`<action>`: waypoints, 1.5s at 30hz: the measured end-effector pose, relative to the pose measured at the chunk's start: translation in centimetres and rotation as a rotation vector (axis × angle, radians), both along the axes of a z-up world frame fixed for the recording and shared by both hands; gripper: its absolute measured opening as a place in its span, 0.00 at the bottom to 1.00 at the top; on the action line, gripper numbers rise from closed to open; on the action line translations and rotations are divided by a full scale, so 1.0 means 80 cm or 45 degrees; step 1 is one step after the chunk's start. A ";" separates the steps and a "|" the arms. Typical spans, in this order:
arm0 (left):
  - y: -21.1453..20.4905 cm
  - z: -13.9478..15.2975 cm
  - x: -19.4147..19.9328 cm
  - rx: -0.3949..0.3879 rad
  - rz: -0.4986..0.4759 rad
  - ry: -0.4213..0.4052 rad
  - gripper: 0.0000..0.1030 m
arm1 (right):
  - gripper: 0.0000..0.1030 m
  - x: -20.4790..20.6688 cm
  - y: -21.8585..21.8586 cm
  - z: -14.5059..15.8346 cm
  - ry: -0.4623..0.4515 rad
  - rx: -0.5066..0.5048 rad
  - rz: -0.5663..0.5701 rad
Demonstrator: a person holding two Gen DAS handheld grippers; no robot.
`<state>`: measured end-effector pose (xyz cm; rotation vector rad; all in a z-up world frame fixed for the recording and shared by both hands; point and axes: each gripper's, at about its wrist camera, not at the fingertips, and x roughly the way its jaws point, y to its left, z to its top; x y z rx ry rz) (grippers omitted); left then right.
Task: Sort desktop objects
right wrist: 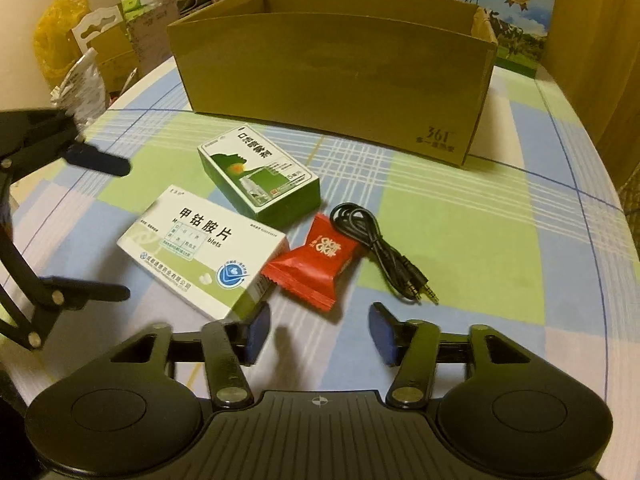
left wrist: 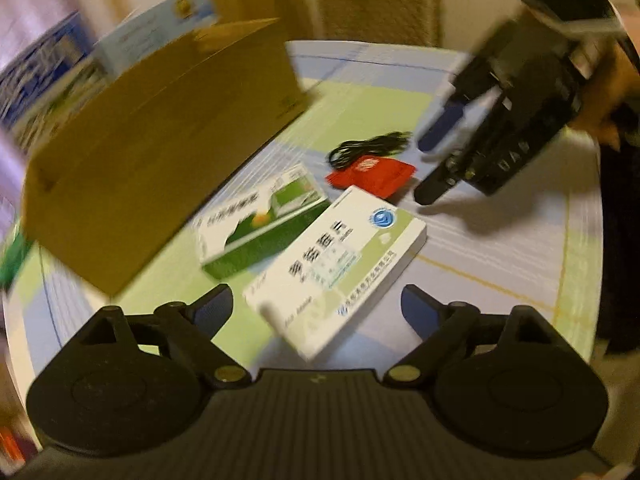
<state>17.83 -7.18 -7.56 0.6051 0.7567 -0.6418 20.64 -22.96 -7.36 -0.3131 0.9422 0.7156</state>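
Note:
A white medicine box (right wrist: pixel 200 252) lies on the checked tablecloth (right wrist: pixel 460 220), with a green medicine box (right wrist: pixel 260 176) behind it. Right of them are a red candy packet (right wrist: pixel 316 264) and a coiled black audio cable (right wrist: pixel 376 248). My right gripper (right wrist: pixel 320 322) is open and holds nothing, with the candy packet just ahead of its fingertips. My left gripper (left wrist: pixel 318 306) is open too. In the blurred left wrist view the white box (left wrist: pixel 340 264) has its near end between the fingers; whether they touch it is unclear. From the right wrist it shows as the left gripper (right wrist: pixel 120 228), spread beside the white box.
An open cardboard box (right wrist: pixel 332 80) stands at the back of the table. A blue milk carton case (right wrist: pixel 480 8) stands behind it. Bags and packaging (right wrist: pixel 60 28) pile up off the table's left edge. The right gripper (left wrist: pixel 430 164) and a hand appear at the right in the left wrist view.

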 end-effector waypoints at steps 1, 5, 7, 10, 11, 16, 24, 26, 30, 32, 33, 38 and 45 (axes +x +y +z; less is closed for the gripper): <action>-0.006 -0.002 0.003 0.028 -0.039 -0.007 0.87 | 0.61 0.001 0.000 0.000 0.002 -0.002 -0.002; -0.022 -0.017 0.023 0.084 -0.159 0.025 0.88 | 0.63 0.004 -0.002 -0.004 0.010 -0.016 0.005; -0.028 -0.025 0.033 0.103 -0.192 0.062 0.87 | 0.63 0.010 -0.003 -0.009 0.038 -0.008 0.003; -0.029 -0.034 0.047 0.115 -0.202 0.111 0.87 | 0.63 0.019 -0.004 -0.013 0.054 -0.001 -0.014; -0.028 -0.036 0.051 0.109 -0.200 0.132 0.87 | 0.63 0.021 -0.004 -0.013 0.053 0.004 -0.017; -0.021 -0.037 0.054 0.077 -0.152 0.194 0.82 | 0.63 0.034 -0.004 -0.008 0.118 0.124 -0.086; 0.002 -0.028 0.021 0.150 0.000 0.255 0.70 | 0.59 0.042 0.015 -0.005 0.089 0.127 -0.141; 0.006 -0.026 0.019 0.105 0.046 0.286 0.69 | 0.58 0.043 0.022 -0.008 0.067 0.098 -0.146; 0.004 -0.029 0.015 0.079 0.061 0.279 0.77 | 0.50 0.043 0.039 -0.018 0.042 0.057 -0.120; 0.004 -0.031 0.019 0.070 0.076 0.263 0.77 | 0.42 0.038 0.044 -0.021 0.001 0.017 -0.093; 0.004 -0.031 0.022 0.053 0.085 0.269 0.77 | 0.34 0.036 0.044 -0.021 -0.007 0.006 -0.083; 0.001 -0.030 0.029 -0.034 0.111 0.291 0.70 | 0.25 0.021 0.026 -0.018 0.035 0.015 -0.073; -0.017 -0.024 0.004 0.006 0.186 0.288 0.66 | 0.24 -0.010 0.001 -0.004 0.047 0.056 -0.088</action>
